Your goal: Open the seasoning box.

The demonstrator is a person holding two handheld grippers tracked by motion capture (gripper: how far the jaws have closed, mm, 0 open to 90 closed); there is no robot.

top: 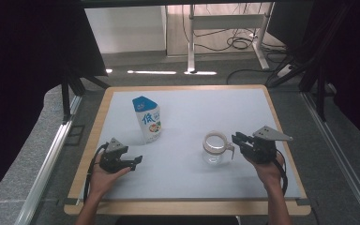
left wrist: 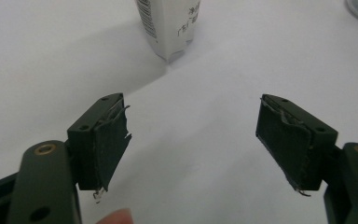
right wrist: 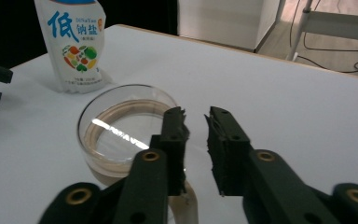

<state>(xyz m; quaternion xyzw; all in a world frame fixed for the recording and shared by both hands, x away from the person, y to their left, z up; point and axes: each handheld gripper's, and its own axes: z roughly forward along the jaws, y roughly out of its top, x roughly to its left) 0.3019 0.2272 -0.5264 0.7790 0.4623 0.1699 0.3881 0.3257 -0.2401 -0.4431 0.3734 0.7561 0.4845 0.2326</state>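
Leftmost in the high view, the left gripper (top: pixel 136 161) sits low on the white table (top: pixel 192 178), at about eight o'clock from the table's middle, held in the person's left hand (top: pixel 104 180). Its jaws stand wide apart with nothing between them; in the left gripper view the two black pads (left wrist: pixel 107 144) frame bare tabletop, and the foot of the salt pouch (left wrist: pixel 170 25) stands ahead at twelve o'clock, well apart from them.

Next, the salt pouch (top: pixel 147 119) stands upright at roughly ten o'clock from the table's middle, white with a blue top and printed vegetables.

Further right, the glass jug (top: pixel 214 148) rests at about four o'clock from the table's middle, clear, with a pale ring at its mouth and a handle (top: pixel 229 148) pointing toward three o'clock.

Rightmost, the right gripper (top: pixel 236 139) lies at three o'clock from the jug, carried by the right hand (top: pixel 268 169). In the right gripper view its jaws (right wrist: pixel 196 135) are drawn close, a narrow gap left between the pads, and the jug's pale handle (right wrist: pixel 186 205) runs beneath them; I cannot tell whether the pads press on it. The jug's mouth (right wrist: pixel 121 130) lies just beyond at ten o'clock.
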